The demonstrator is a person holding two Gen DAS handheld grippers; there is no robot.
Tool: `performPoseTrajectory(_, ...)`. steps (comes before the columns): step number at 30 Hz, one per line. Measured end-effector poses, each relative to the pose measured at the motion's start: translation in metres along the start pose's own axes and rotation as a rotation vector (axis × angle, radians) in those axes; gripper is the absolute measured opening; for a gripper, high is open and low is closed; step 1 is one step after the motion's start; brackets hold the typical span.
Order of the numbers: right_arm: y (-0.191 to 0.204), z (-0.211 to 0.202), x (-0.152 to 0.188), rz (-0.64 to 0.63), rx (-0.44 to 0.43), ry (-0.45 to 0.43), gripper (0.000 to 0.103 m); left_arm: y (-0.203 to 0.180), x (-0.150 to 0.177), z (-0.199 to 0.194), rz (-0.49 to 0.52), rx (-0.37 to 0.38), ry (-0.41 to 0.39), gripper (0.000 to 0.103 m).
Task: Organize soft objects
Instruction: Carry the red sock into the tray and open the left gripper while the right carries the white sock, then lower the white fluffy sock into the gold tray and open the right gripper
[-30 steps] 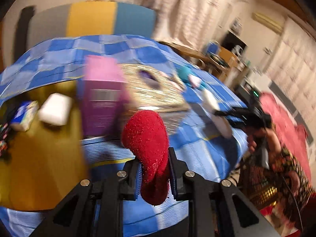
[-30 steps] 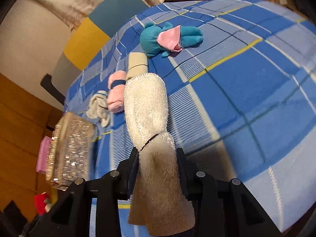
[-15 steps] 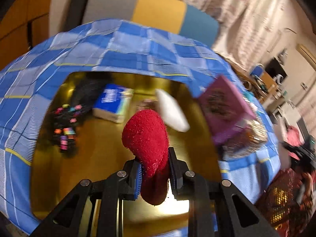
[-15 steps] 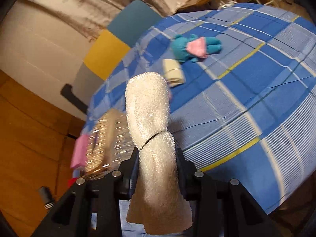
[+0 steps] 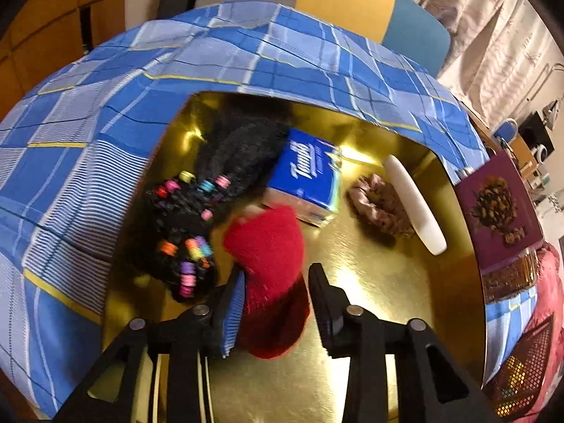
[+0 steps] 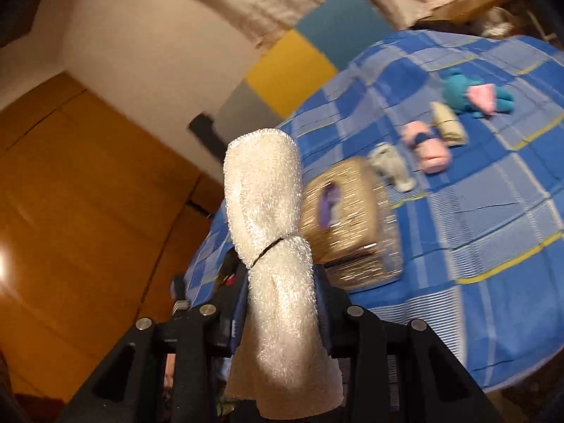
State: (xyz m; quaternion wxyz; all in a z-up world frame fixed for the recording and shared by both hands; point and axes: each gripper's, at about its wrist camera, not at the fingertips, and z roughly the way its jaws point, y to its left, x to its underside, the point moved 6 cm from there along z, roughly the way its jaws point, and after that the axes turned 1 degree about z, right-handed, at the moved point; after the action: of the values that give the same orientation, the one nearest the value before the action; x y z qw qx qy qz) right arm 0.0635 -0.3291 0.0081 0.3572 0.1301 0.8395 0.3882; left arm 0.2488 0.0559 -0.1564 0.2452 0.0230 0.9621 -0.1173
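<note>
In the left wrist view my left gripper [image 5: 276, 282] is open over the gold tray [image 5: 370, 370]. The red fuzzy sock [image 5: 271, 264] lies between its spread fingers, resting on the tray. In the right wrist view my right gripper [image 6: 282, 282] is shut on a rolled white fuzzy towel [image 6: 271, 232] tied with a black band, held upright in the air. On the blue checked cloth [image 6: 476, 211] lie a teal plush toy [image 6: 472, 97], a cream roll [image 6: 447, 123], a pink roll [image 6: 426, 146] and a pale bundle [image 6: 389, 165].
The tray also holds a black beaded hairpiece [image 5: 208, 190], a blue tissue pack [image 5: 306, 176], a brown scrunchie [image 5: 377, 201] and a white oblong [image 5: 412, 204]. A purple box [image 5: 497, 204] stands at the tray's right. A glittery gold box [image 6: 349, 218] sits on the cloth.
My left gripper has opened and let the red sock down onto the tray. My right gripper has swung left and up with the white towel.
</note>
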Motion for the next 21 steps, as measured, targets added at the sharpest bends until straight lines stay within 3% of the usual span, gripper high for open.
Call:
performPoseTrajectory(3, 0.022, 0.026, 0.013, -0.036, -0.031, 0.061, 0.034, 0.008, 0.0, -0.008, -0.037, 0.016, -0.018, 0.044)
performPoseTrajectory(6, 0.04, 0.061, 0.029, -0.064, -0.047, 0.141, 0.034, 0.017, 0.005, -0.023, -0.103, 0.088, -0.047, 0.044)
performPoseTrajectory(11, 0.065, 0.12, 0.051, -0.1, -0.065, 0.258, 0.034, 0.035, 0.012, -0.062, -0.2, 0.074, -0.2, 0.044)
performPoseTrajectory(13, 0.076, 0.144, 0.06, -0.137, -0.045, 0.295, 0.034, 0.043, 0.01, -0.071, -0.219, 0.044, -0.244, 0.044)
performPoseTrajectory(16, 0.088, 0.182, 0.069, -0.206, -0.008, 0.343, 0.034, 0.05, 0.007, -0.073, -0.216, -0.01, -0.236, 0.044)
performPoseTrajectory(21, 0.093, 0.244, 0.082, -0.324, 0.117, 0.433, 0.034, 0.058, 0.007, -0.082, -0.256, 0.009, -0.256, 0.044)
